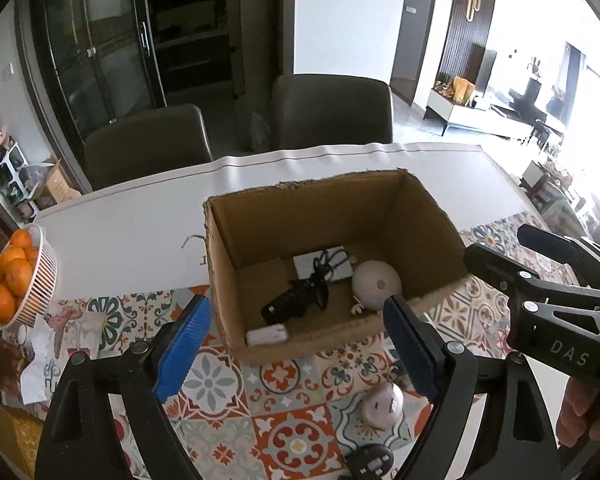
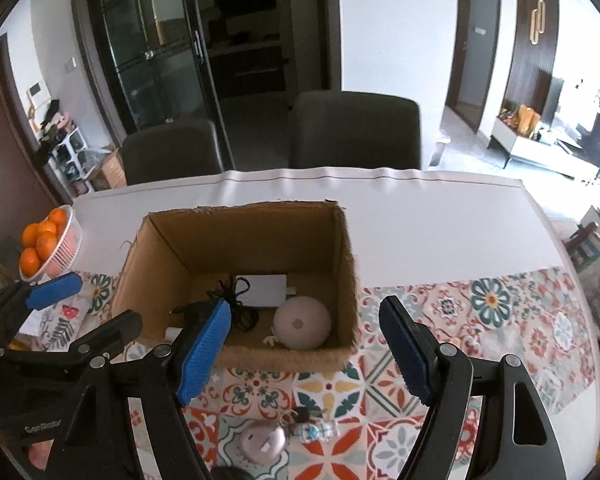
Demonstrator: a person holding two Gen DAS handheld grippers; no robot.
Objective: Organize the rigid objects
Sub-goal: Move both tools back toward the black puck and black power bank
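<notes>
Cardboard box (image 2: 236, 280): open-topped, on the patterned cloth (image 2: 480, 320), ragged rim. Inside: white round object (image 2: 302, 327), black device (image 1: 290, 305), white flat pack (image 2: 266, 290).
My left gripper (image 1: 296, 344): pads apart, nothing between, above the box's near wall.
My right gripper (image 2: 304, 344): pads apart, empty.
Pink round object (image 2: 262, 442): on the cloth, near edge, outside the box.
Table (image 2: 440, 220): bare white beyond the box.

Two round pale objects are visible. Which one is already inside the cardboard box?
The larger round pale object, lying on the cardboard box floor by the white flat item. The smaller one still lies outside on the patterned cloth, nearer the grippers.
</notes>
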